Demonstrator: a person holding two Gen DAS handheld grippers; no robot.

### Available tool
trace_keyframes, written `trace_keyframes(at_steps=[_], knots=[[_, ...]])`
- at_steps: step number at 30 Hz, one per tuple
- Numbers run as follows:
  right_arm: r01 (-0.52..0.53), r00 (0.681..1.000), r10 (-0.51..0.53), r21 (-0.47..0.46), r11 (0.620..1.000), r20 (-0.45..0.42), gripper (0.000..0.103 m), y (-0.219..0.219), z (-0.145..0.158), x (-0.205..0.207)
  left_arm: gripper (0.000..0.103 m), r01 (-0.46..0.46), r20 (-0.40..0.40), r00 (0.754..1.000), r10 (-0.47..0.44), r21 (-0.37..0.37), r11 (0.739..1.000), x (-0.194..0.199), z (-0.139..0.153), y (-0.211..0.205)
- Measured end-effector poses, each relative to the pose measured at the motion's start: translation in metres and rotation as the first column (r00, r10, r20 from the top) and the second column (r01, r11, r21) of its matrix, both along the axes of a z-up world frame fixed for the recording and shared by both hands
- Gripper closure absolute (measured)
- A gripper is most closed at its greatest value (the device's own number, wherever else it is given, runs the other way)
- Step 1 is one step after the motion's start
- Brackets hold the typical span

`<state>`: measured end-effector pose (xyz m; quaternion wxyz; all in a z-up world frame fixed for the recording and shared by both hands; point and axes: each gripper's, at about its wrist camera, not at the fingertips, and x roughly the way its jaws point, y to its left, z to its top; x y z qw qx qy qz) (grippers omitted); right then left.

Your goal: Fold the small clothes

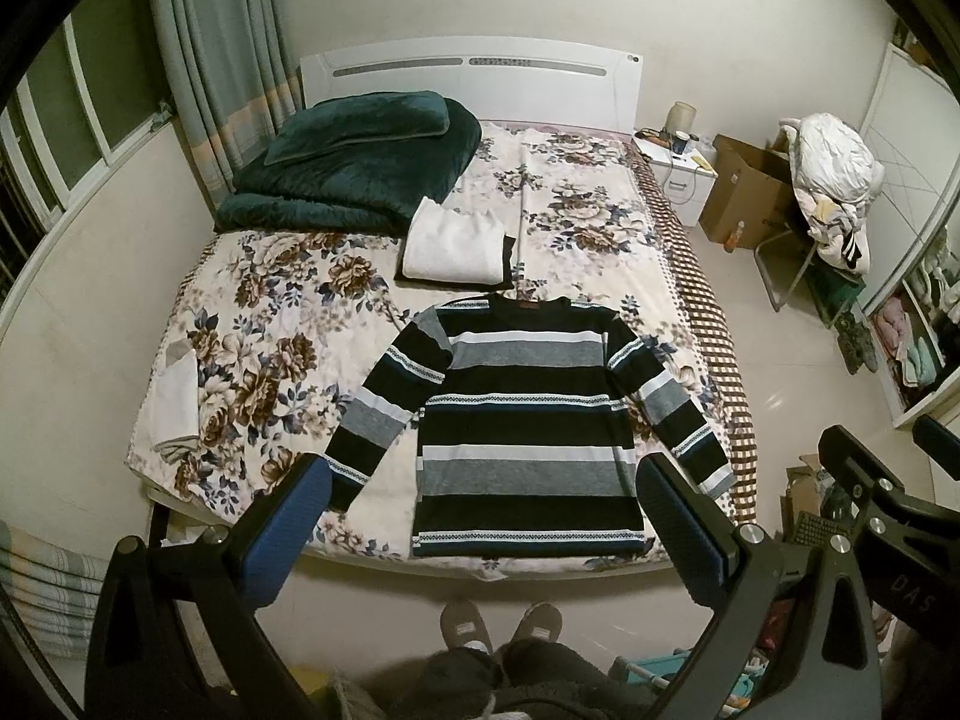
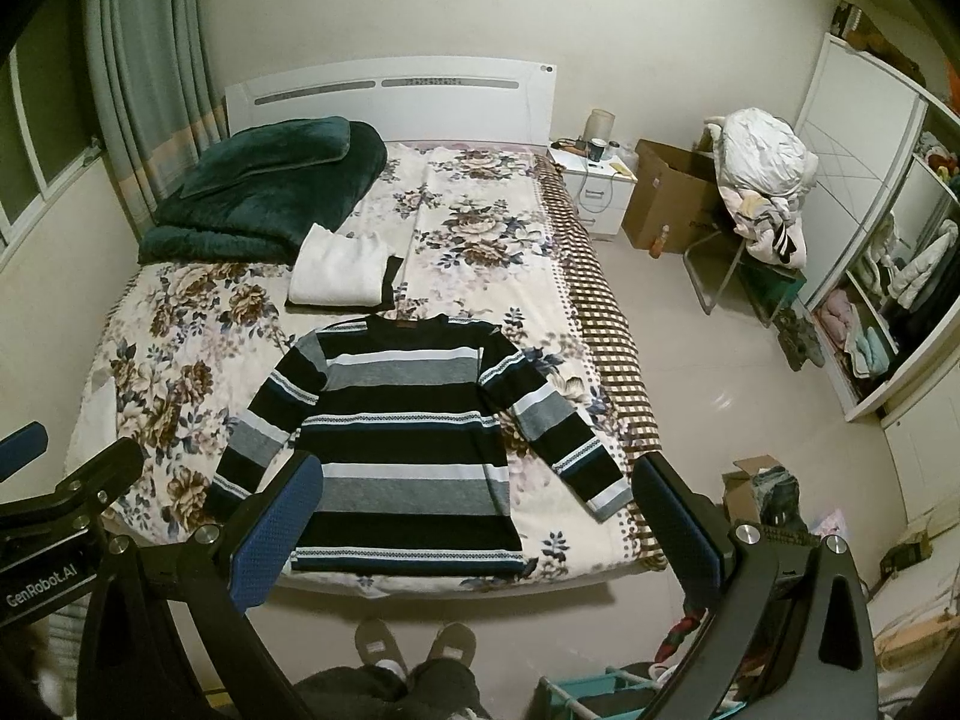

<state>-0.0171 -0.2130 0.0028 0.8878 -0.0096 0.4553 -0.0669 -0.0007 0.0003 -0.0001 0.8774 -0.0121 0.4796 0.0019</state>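
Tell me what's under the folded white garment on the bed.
The folded white garment lies on a black folded piece showing along its right and front edges; what kind of garment is hidden.

Green quilt (image 1: 354, 174), nightstand (image 1: 681, 171), cardboard box (image 1: 750, 192)

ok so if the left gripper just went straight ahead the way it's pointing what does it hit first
Probably the striped sweater spread flat on the bed. It fills the centre of the left gripper view, between the open jaws, with nothing visible in front of it. Depth is hard to judge through the fisheye.
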Motion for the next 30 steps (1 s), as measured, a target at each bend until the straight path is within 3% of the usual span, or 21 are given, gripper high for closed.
trace_keyframes(at_steps=[30], knots=[[0.000,1.000,0.000,0.001,1.000,0.002,0.000,0.0001,0.0012,-0.0003,0.000,-0.001,0.004,1.000,0.001,-0.002,1.000,-0.0006,0.0000,0.0002]])
